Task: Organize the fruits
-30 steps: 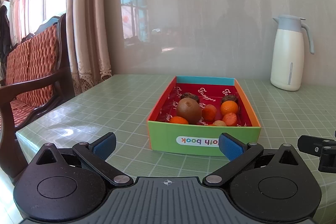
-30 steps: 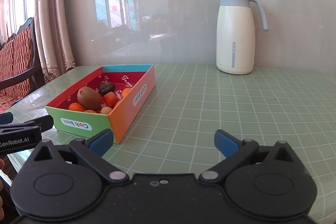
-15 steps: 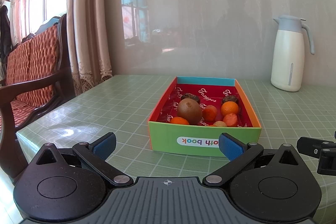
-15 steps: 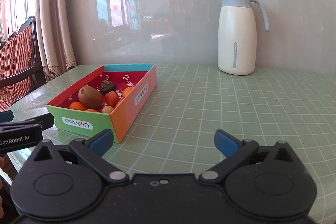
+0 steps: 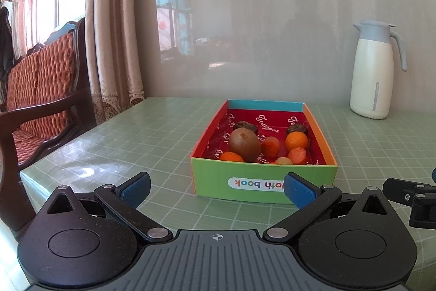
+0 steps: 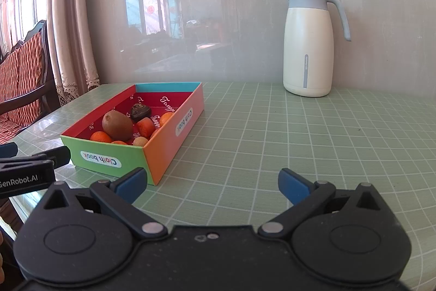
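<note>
A colourful cardboard box (image 5: 263,183) with a green front wall stands on the green gridded table. It holds a brown kiwi (image 5: 244,144), several small oranges (image 5: 296,141), a pale small fruit (image 5: 284,161) and two dark fruits (image 5: 297,129). My left gripper (image 5: 217,186) is open and empty, just in front of the box. My right gripper (image 6: 212,183) is open and empty, to the right of the box (image 6: 160,138), over bare table. The kiwi (image 6: 117,125) also shows in the right wrist view.
A white thermos jug (image 5: 373,70) with a grey lid stands at the back right by the wall; it also shows in the right wrist view (image 6: 309,41). A wooden chair with a red cushion (image 5: 35,89) stands left of the table edge. Curtains hang at the left.
Both grippers have shifted only slightly; the views are almost the same. Both stay open and empty.
</note>
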